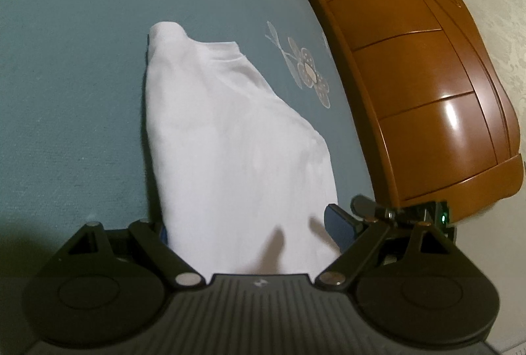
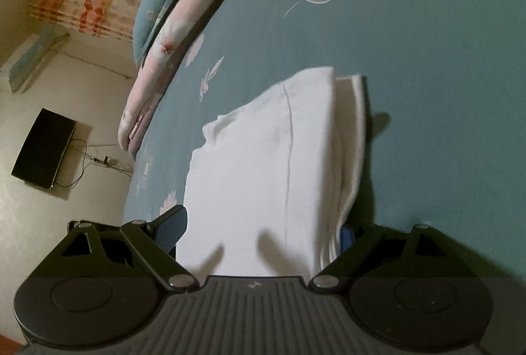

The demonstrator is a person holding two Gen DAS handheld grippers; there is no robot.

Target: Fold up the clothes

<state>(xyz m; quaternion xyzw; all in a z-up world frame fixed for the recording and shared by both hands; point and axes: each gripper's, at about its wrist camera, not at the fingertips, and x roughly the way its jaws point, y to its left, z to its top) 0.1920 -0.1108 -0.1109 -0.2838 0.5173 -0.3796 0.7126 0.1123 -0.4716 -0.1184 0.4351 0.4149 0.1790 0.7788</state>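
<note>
Folded white shirt (image 1: 230, 138) lies on the teal sheet (image 1: 65, 75), extending toward 12 o'clock from both grippers. Left gripper (image 1: 251, 233) jaws stand wide, straddling the shirt's near end (pads not pressing). Right gripper (image 2: 259, 233) likewise wide. Headboard (image 1: 427, 75) at 2 o'clock.

A folded white garment (image 2: 269, 170) lies on the teal bedsheet (image 2: 443, 85), its layered edges stacked along the right side. The right gripper (image 2: 263, 231) straddles the garment's near end, its blue pads (image 2: 171, 228) spread wide. A pink floral quilt (image 2: 164, 59) lies along the bed's left edge.
</note>
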